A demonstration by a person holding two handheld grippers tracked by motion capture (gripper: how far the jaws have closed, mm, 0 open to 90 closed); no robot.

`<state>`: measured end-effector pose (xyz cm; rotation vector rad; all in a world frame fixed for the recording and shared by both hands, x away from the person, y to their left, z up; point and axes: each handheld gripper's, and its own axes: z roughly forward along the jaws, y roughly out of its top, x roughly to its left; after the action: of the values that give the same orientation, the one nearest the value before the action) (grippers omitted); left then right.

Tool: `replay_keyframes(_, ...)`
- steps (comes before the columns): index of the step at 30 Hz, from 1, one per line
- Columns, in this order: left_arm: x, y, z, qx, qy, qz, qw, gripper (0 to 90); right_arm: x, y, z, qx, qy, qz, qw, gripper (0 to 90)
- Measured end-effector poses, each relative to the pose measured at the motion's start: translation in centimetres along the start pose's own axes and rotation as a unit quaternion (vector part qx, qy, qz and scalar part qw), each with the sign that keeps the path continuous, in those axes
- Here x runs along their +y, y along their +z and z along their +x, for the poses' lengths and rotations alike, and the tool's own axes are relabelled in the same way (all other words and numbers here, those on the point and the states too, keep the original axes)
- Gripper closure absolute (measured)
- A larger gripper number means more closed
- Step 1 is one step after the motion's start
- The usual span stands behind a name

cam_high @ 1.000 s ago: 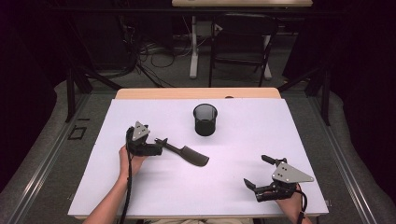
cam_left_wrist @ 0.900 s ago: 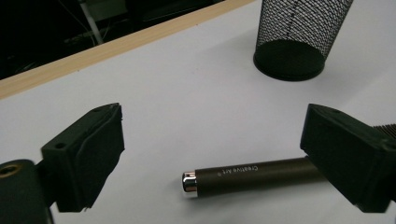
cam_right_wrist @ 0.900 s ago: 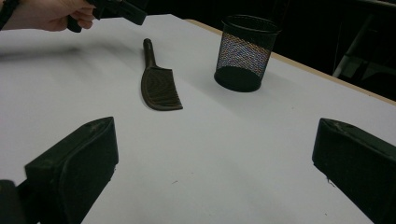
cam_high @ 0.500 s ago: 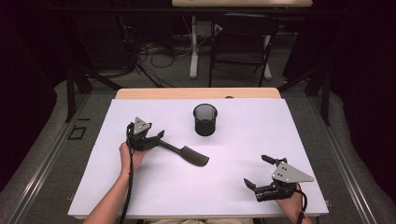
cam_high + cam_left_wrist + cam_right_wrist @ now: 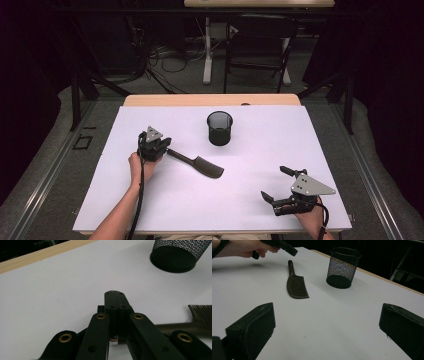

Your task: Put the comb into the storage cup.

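Left tool (image 5: 159, 145) closed beside comb (image 5: 196, 163) handle, mid-table (image 5: 150, 210).

One black comb (image 5: 197, 163) and one black mesh cup (image 5: 220, 128) lie on one white surface (image 5: 250, 200); two grippers, left (image 5: 161, 145) and right (image 5: 276, 185), each with two fingers.

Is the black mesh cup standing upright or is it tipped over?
Upright. The mesh cup stands on its round base on the white table, open mouth upward, apart from the comb.
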<state>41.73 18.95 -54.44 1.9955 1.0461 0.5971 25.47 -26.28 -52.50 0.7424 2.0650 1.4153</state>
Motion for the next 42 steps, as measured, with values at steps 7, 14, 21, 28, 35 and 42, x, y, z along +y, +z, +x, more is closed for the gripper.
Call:
replay_keyframes(7,-0.4,0.6,0.3,0.002,-0.001,0.014,0.9999,90.0,0.0,0.0,0.0,-0.003,0.000,0.001,1.0000,0.1)
replay_keyframes(14,-0.5,1.5,0.0,0.008,0.013,0.026,0.9995,90.0,0.0,0.0,0.0,-0.002,0.000,0.002,1.0000,0.1)
replay_keyframes(21,-0.4,1.8,-0.6,0.007,0.034,0.055,0.9979,90.0,0.0,0.0,0.0,-0.001,-0.001,0.003,1.0000,0.1)
replay_keyframes(28,-0.3,1.8,-0.8,0.001,0.038,0.078,0.9962,90.0,0.0,0.0,0.0,-0.001,-0.001,0.002,1.0000,0.1)
replay_keyframes(35,-0.2,1.7,-0.7,-0.007,0.039,0.090,0.9951,90.0,0.0,0.0,0.0,-0.001,-0.001,0.001,1.0000,0.2)
replay_keyframes(42,-0.2,1.4,-0.8,-0.017,0.036,0.103,0.9939,90.0,0.0,-0.1,-0.1,-0.001,-0.001,0.003,1.0000,0.2)
